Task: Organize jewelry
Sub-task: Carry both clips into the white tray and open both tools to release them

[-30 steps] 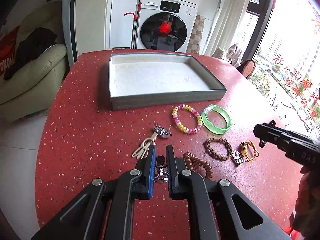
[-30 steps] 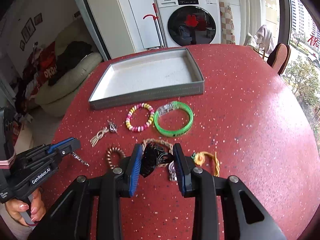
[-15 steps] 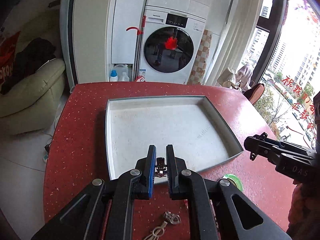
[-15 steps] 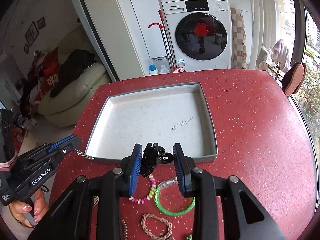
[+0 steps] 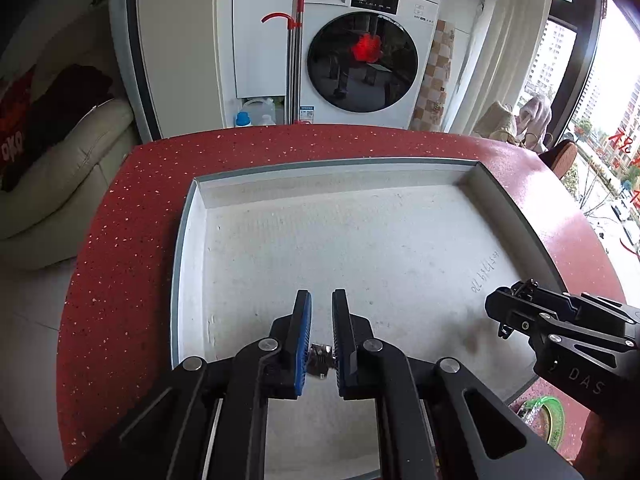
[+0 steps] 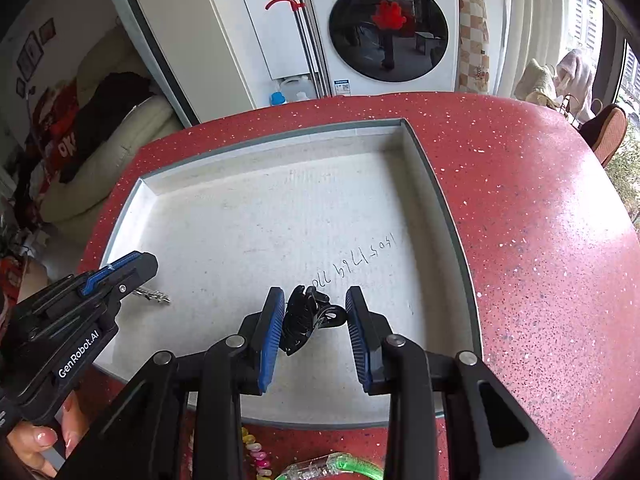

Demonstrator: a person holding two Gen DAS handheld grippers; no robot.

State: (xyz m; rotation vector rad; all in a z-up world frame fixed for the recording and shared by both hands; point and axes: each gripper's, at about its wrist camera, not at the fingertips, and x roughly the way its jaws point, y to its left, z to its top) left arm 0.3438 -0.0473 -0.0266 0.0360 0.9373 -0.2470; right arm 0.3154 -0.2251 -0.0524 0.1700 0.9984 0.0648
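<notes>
A shallow grey tray (image 5: 187, 240) with a white floor lies on the red speckled table (image 5: 120, 240). My left gripper (image 5: 320, 299) hangs over the tray's near part, shut on a small silver jewelry piece (image 5: 320, 360). In the right wrist view that silver piece (image 6: 154, 295) sticks out of the left gripper (image 6: 140, 266) above the tray's left side. My right gripper (image 6: 315, 297) is shut on a black claw clip (image 6: 306, 318) over the tray (image 6: 440, 200), near its front middle. In the left wrist view the right gripper (image 5: 516, 306) shows at the right edge.
A green bangle (image 6: 340, 466) and a pastel bead bracelet (image 6: 256, 454) lie on the table in front of the tray. The green bangle (image 5: 554, 412) also shows by the tray's right corner. A washing machine (image 5: 360, 60) and a cream sofa (image 5: 60, 168) stand beyond the table's far edge.
Both grippers have travelled forward from above the loose jewelry to above the tray, each still carrying its piece. The jaws have kept the same width.
</notes>
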